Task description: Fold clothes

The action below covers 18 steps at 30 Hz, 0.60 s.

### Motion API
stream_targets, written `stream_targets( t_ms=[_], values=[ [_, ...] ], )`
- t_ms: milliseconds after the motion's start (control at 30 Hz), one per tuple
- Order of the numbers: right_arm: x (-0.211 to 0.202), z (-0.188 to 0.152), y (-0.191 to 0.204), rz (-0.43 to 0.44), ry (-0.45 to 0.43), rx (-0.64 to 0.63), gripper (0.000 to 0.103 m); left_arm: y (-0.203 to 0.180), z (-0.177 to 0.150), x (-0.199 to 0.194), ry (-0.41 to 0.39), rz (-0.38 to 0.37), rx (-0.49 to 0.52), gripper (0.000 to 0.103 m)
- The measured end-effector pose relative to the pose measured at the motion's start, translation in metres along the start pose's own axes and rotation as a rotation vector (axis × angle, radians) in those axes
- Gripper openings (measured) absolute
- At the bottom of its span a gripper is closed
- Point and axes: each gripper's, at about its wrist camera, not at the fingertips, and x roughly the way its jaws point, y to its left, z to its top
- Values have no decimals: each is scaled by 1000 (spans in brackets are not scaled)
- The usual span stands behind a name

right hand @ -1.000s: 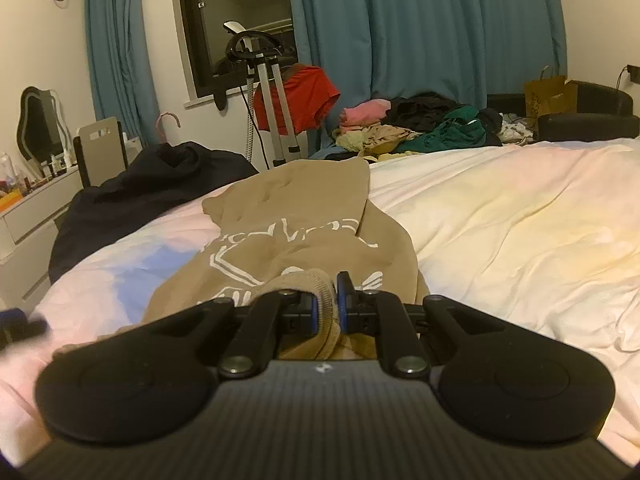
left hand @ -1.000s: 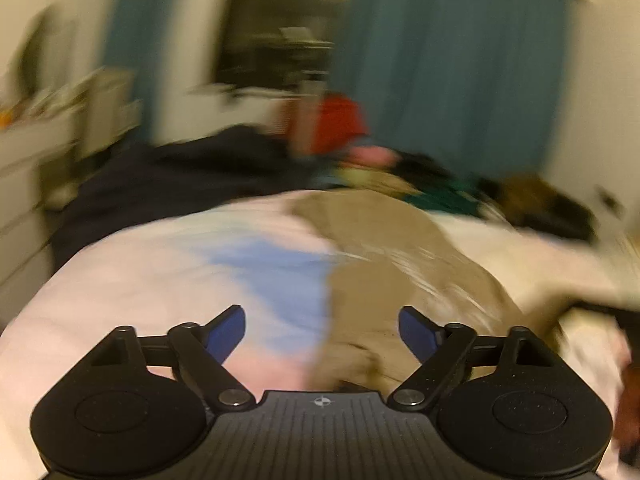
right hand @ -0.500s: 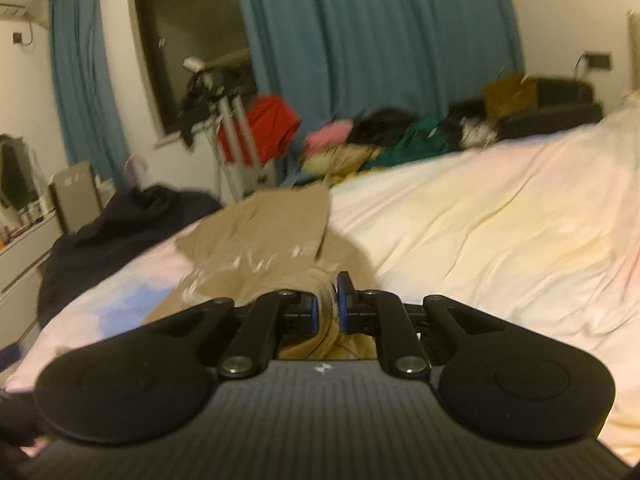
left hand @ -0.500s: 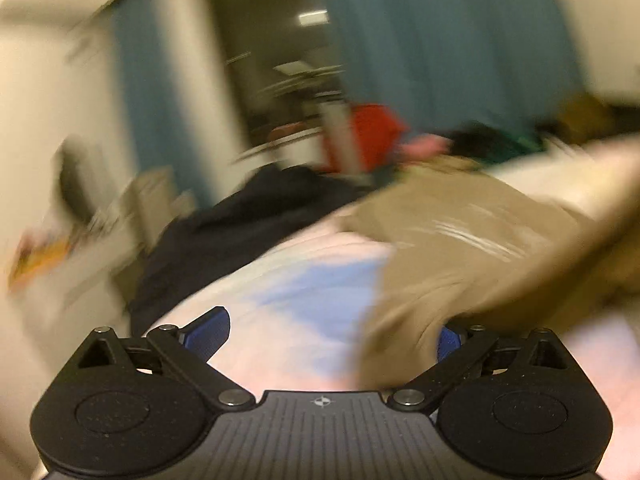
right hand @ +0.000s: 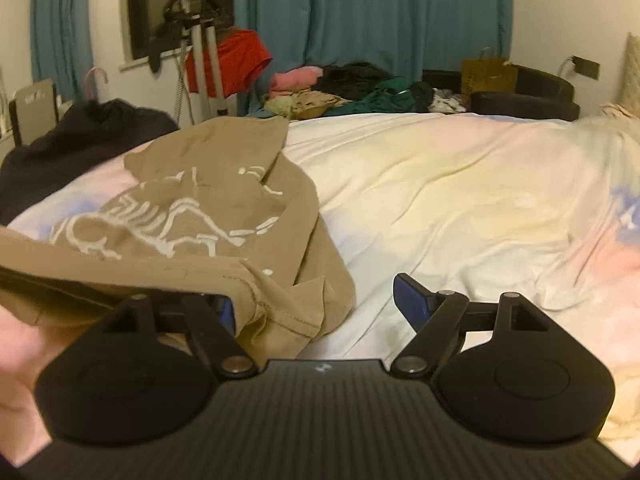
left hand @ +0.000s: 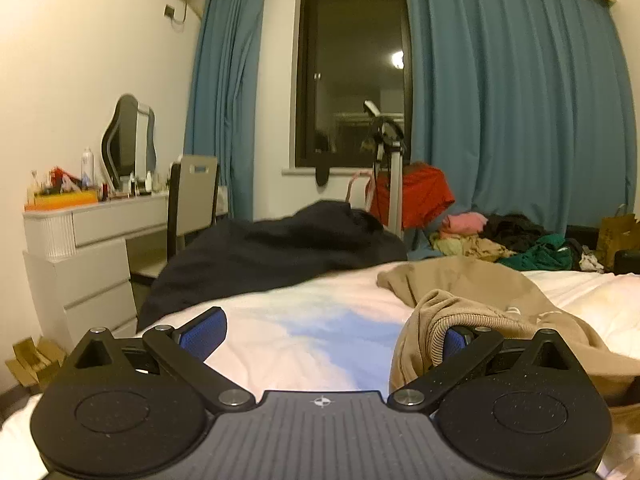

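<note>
A tan sweatshirt (right hand: 216, 208) with a white print lies crumpled on the pastel bedsheet (right hand: 460, 192). It also shows in the left wrist view (left hand: 480, 292), where its ribbed cuff drapes over my left gripper's right finger. My left gripper (left hand: 328, 334) is open, low over the sheet (left hand: 320, 332). My right gripper (right hand: 316, 300) is open; a fold of the sweatshirt lies over its left finger, and its right finger (right hand: 412, 296) is bare above the sheet.
A black garment (left hand: 272, 252) lies at the bed's far left edge. A white dresser (left hand: 88, 252) with a chair stands left. A pile of clothes (right hand: 348, 92), an exercise machine (right hand: 200, 40), a paper bag (right hand: 486, 74) and blue curtains stand beyond the bed.
My right gripper has opened and let go of the sweatshirt's cuff. My left gripper swung left and settled with the cuff draped over its right finger.
</note>
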Motion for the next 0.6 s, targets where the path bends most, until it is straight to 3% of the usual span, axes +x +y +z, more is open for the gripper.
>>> stream_targets(
  t_ms=[167, 267, 367, 600],
  values=[
    [-29, 18, -2, 5, -197, 60, 77, 9, 6, -18, -73, -4, -54, 103],
    [-64, 42, -3, 16, -321, 66, 77, 12, 58, -38, -147, -14, -82, 103],
    [-104, 91, 1, 5, -413, 50, 77, 14, 112, -58, -222, -23, -108, 101],
    [-227, 253, 1, 46, -598, 30, 77, 21, 247, -107, -393, -46, -161, 102]
  ],
)
